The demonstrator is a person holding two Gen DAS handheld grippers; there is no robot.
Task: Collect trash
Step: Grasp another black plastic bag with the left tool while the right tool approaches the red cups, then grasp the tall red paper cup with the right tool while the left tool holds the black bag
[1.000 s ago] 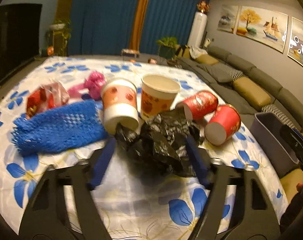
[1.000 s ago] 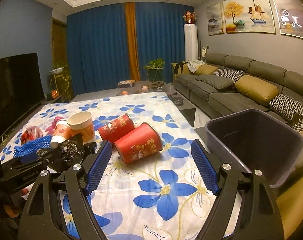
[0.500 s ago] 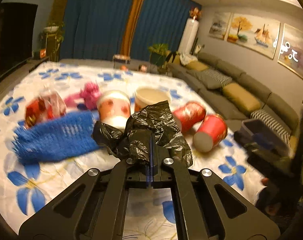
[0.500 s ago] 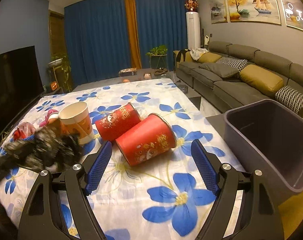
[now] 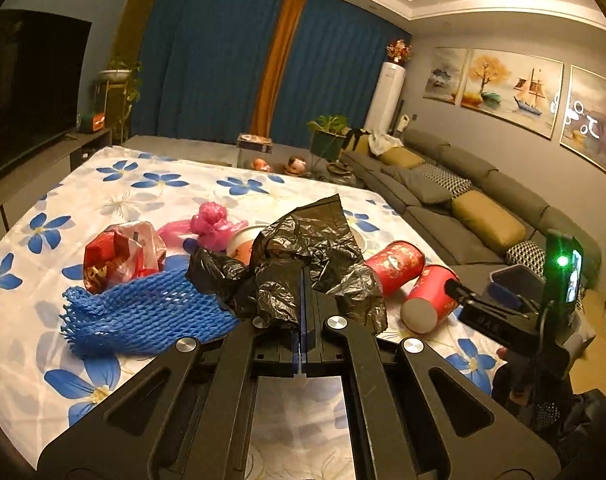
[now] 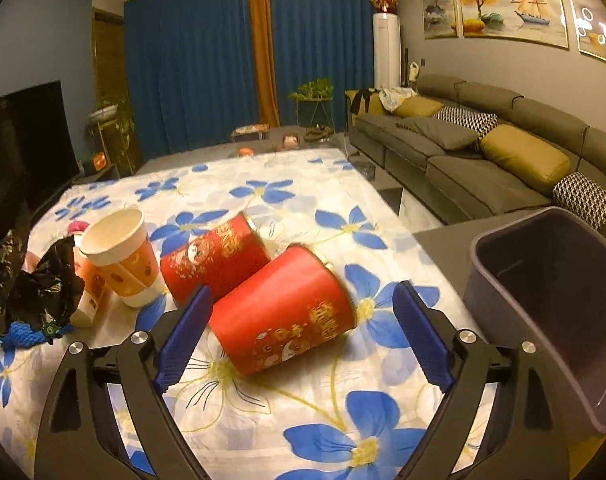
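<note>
My left gripper (image 5: 303, 304) is shut on a crumpled black plastic bag (image 5: 315, 252) and holds it above the flowered table (image 5: 151, 184). The bag also shows at the left edge of the right wrist view (image 6: 31, 284). My right gripper (image 6: 303, 332) is open, with a fallen red paper cup (image 6: 283, 308) lying between its fingers. A second red cup (image 6: 215, 256) lies behind it. An upright orange-and-white cup (image 6: 121, 258) stands to the left. A grey bin (image 6: 551, 300) sits off the table's right edge.
A blue foam net (image 5: 143, 312), a red wrapper bag (image 5: 119, 252) and a pink plastic bag (image 5: 211, 224) lie on the left of the table. A grey sofa (image 6: 483, 152) runs along the right wall. A TV (image 5: 27, 92) stands at the left.
My left gripper closed on the black bag and lifted it off the table. My right gripper moved forward, so the near red cup now lies between its fingers.
</note>
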